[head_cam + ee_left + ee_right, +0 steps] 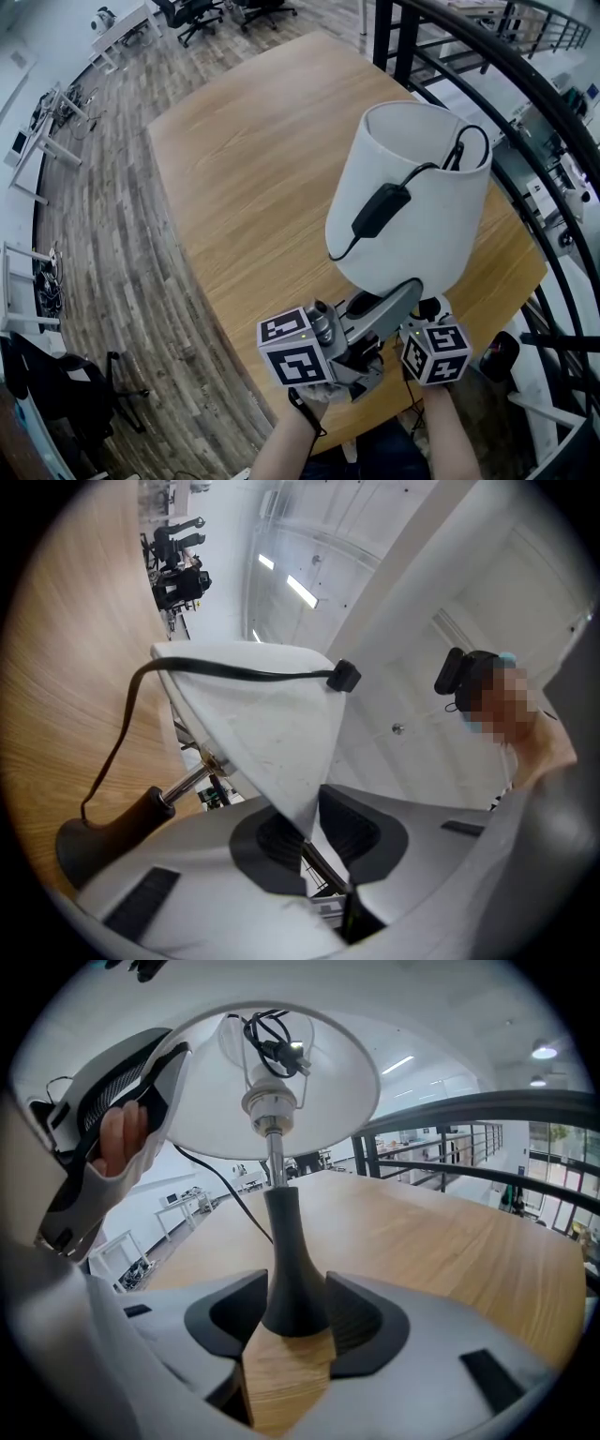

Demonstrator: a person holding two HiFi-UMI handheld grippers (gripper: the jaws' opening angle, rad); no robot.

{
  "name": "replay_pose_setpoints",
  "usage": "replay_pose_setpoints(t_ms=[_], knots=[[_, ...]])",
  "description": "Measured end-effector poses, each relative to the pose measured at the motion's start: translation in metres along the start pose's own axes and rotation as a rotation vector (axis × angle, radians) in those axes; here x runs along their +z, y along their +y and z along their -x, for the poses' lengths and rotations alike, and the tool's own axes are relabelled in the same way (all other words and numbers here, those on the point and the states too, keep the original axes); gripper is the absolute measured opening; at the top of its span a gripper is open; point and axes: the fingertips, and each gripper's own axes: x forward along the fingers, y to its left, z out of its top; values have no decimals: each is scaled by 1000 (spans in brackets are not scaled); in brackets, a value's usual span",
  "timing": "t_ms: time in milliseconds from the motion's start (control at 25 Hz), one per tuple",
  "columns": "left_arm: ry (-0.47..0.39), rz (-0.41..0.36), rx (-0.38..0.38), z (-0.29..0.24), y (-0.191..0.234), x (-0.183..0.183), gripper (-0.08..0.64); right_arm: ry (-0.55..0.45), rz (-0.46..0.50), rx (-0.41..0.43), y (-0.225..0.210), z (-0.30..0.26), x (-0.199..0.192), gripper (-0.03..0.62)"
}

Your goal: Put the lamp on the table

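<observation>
A lamp with a white shade (412, 197) and a dark flared base (286, 1279) stands upright on the wooden table (253, 159), near its front right edge. Its black cord with an inline switch (380, 208) hangs over the shade's rim, and the plug end lies bundled inside the shade (281, 1049). My left gripper (314, 832) is open, with the shade's lower rim (281, 761) between its pads and a gap on the right side. My right gripper (292, 1321) is open, its pads flanking the foot of the base, which rests on the tabletop.
A black curved railing (487, 56) runs behind and to the right of the table. Wood-look floor (122, 234) lies to the left, with office chairs (197, 14) and white desks (37, 141) further off. The table's front edge (309, 412) is just below the grippers.
</observation>
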Motion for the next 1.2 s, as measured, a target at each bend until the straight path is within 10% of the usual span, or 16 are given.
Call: replay_pose_setpoints(t_ms=[1200], knots=[[29, 52, -27, 28, -10, -36, 81, 60, -43, -60, 19, 35, -48, 213]])
